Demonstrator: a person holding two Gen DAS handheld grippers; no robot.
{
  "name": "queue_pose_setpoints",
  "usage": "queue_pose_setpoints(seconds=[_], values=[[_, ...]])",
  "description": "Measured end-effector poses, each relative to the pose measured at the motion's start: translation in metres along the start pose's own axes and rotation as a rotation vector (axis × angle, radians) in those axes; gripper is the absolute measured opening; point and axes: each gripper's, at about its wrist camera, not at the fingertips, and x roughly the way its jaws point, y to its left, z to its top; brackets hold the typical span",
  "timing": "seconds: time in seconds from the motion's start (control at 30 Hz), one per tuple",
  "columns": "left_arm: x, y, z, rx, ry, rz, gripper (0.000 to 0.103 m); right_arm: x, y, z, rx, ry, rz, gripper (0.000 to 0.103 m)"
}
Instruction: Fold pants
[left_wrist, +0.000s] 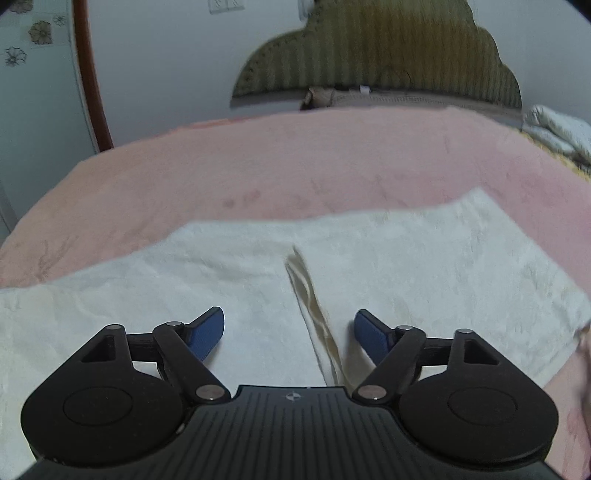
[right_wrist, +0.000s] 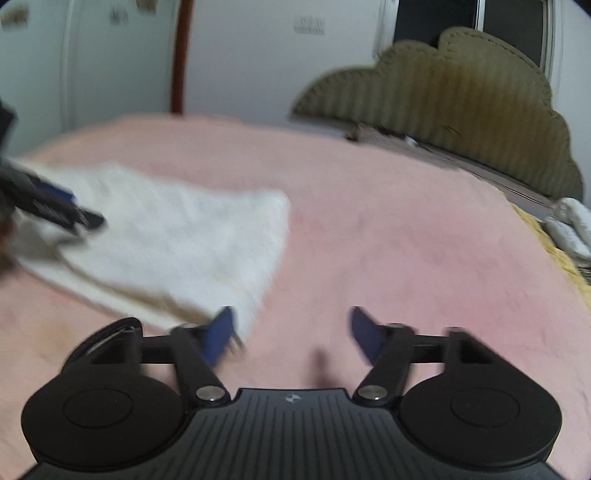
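Observation:
The white pants (left_wrist: 406, 266) lie flat on the pink bedspread (left_wrist: 295, 166), with a folded upper layer on the right whose edge (left_wrist: 314, 314) runs between my left gripper's fingers. My left gripper (left_wrist: 290, 332) is open and empty just above the pants. In the right wrist view the pants (right_wrist: 177, 236) lie to the left, blurred. My right gripper (right_wrist: 291, 332) is open and empty over the bare bedspread (right_wrist: 406, 240), its left finger (right_wrist: 221, 332) at the pants' near corner. The left gripper shows in the right wrist view (right_wrist: 55, 210) over the pants' left end.
An olive padded headboard (left_wrist: 380, 55) stands at the far side of the bed. Folded white bedding (left_wrist: 557, 129) lies at the far right. A brown wooden post (left_wrist: 90, 74) and a white wall are on the left.

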Motion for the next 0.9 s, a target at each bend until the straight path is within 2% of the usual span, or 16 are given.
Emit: queue_pose_setpoints(seconds=[0.03, 0.07, 0.13, 0.17, 0.23, 0.27, 0.3, 0.37, 0.5, 0.57, 0.7, 0.77, 0.83, 0.9], values=[[0.000, 0.002, 0.006, -0.015, -0.012, -0.002, 0.080, -0.001, 0.002, 0.004, 0.022, -0.031, 0.035, 0.045], [0.002, 0.002, 0.012, -0.028, -0.010, -0.013, 0.080, 0.004, 0.005, 0.008, 0.028, -0.051, 0.071, 0.040], [0.013, 0.000, 0.023, -0.041, 0.001, -0.048, 0.083, 0.020, 0.020, 0.013, -0.004, -0.048, 0.111, 0.040], [0.024, -0.004, 0.025, -0.018, 0.023, -0.040, 0.084, 0.030, 0.027, 0.013, -0.028, -0.040, 0.122, 0.040], [0.048, -0.008, 0.024, 0.023, 0.094, 0.024, 0.078, 0.056, 0.038, 0.009, -0.056, 0.032, 0.129, 0.038], [0.047, -0.005, 0.024, -0.004, 0.086, 0.017, 0.078, 0.064, 0.041, 0.006, -0.058, 0.063, 0.108, 0.038], [0.041, -0.001, 0.024, -0.032, 0.071, -0.001, 0.077, 0.064, 0.041, 0.006, -0.042, 0.057, 0.104, 0.038], [0.028, 0.005, 0.023, -0.047, 0.037, 0.003, 0.080, 0.050, 0.048, 0.015, -0.027, 0.004, 0.142, 0.039], [0.014, 0.019, 0.015, -0.053, 0.025, 0.077, 0.087, 0.043, 0.076, 0.027, -0.098, -0.055, 0.233, 0.039], [0.007, 0.032, 0.008, -0.079, 0.046, 0.120, 0.087, 0.052, 0.091, 0.029, -0.102, -0.029, 0.276, 0.039], [-0.026, 0.067, -0.014, -0.136, 0.024, 0.187, 0.090, 0.061, 0.121, 0.029, -0.137, -0.002, 0.364, 0.039], [-0.031, 0.080, -0.024, -0.130, 0.021, 0.245, 0.091, 0.073, 0.139, 0.027, -0.192, 0.027, 0.364, 0.039], [-0.023, 0.088, -0.034, -0.088, 0.090, 0.288, 0.087, 0.080, 0.142, 0.029, -0.184, 0.020, 0.347, 0.039], [-0.031, 0.094, -0.039, -0.130, 0.080, 0.277, 0.089, 0.075, 0.142, 0.036, -0.162, 0.007, 0.348, 0.039]])
